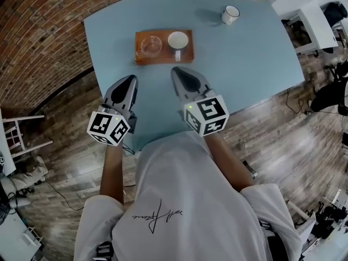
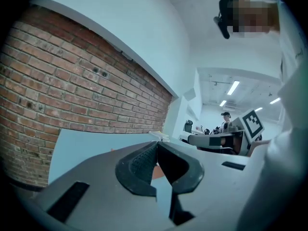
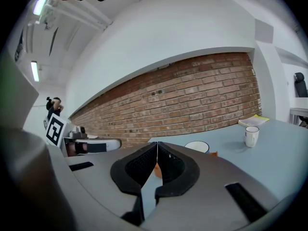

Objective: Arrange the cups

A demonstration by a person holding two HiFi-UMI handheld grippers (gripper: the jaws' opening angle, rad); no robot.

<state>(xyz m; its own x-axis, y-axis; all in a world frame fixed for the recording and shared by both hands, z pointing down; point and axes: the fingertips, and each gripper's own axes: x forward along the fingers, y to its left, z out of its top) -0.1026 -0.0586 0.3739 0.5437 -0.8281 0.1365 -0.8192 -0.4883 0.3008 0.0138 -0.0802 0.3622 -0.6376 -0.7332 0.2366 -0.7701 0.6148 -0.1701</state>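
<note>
Head view: on the blue table (image 1: 244, 64), a wooden tray (image 1: 165, 56) holds a glass cup (image 1: 150, 46) on its left side and a white mug (image 1: 178, 39) on its right. A second mug (image 1: 230, 14) stands well apart, beyond the tray to the right. The left gripper (image 1: 132, 80) and right gripper (image 1: 177, 70) hang near the tray's near edge without touching it.

Left gripper view: the jaws are pressed together and empty, and a sliver of the tray shows behind them.

Right gripper view: the jaws are pressed together, gripping nothing. The tray's white mug is just beyond them, and the second mug is farther right.
</note>
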